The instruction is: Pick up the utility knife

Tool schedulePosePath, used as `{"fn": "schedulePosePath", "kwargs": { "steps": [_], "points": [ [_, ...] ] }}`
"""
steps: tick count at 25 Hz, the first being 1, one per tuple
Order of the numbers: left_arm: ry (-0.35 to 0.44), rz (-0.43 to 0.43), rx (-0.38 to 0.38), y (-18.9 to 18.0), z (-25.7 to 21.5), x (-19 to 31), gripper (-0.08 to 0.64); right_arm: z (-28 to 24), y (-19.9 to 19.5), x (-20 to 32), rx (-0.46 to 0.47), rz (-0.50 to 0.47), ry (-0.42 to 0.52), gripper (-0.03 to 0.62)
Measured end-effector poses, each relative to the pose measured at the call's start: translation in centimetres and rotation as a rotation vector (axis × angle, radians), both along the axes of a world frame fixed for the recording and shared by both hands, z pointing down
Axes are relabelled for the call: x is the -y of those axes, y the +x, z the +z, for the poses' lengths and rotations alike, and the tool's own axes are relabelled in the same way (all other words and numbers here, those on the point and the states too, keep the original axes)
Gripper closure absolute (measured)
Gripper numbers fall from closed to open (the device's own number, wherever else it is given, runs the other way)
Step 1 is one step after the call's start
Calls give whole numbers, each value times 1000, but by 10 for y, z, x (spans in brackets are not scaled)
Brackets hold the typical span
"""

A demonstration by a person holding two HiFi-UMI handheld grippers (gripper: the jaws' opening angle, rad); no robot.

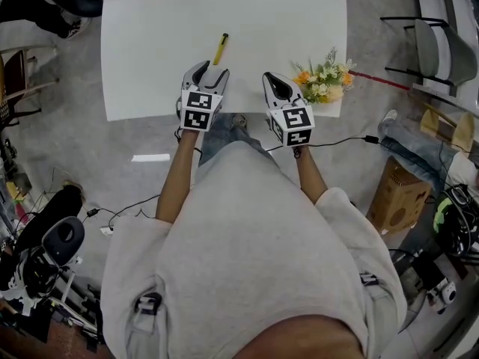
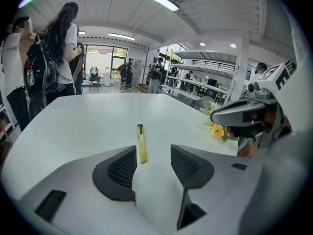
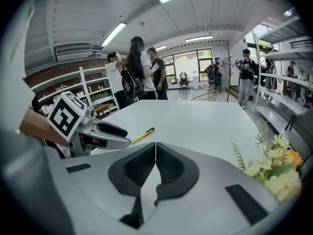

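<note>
Left gripper (image 2: 153, 153) jaws apart; right gripper (image 3: 155, 147) jaws together; both apparently tilted down.

1 util. knife (image 1: 220, 48), 1 bouquet (image 1: 323, 81)

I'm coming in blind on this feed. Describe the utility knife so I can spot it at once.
Start at the white table in front of the person. The utility knife lies flat on it just beyond the open left tool, well left of the flower bunch at the near edge. It is a slim yellow bar with a dark far tip, nothing like the bushy flowers.
</note>
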State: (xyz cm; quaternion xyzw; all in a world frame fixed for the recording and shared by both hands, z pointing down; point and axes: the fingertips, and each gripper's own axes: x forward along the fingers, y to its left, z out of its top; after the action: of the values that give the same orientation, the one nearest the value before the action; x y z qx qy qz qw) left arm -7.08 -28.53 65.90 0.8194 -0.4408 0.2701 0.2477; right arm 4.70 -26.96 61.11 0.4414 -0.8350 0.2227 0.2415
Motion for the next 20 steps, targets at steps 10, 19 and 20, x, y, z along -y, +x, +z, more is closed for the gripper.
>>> {"fn": "schedulePosePath", "kwargs": {
  "steps": [10, 19, 20],
  "points": [
    [-36, -24, 32, 4, 13, 45, 345, 4, 3, -5, -7, 9, -11, 560],
    [-108, -33, 102, 6, 30, 67, 401, 8, 2, -6, -11, 5, -17, 560],
    [-113, -31, 111, 5, 31, 67, 418, 8, 3, -6, -11, 5, -19, 560]
  ]
}}
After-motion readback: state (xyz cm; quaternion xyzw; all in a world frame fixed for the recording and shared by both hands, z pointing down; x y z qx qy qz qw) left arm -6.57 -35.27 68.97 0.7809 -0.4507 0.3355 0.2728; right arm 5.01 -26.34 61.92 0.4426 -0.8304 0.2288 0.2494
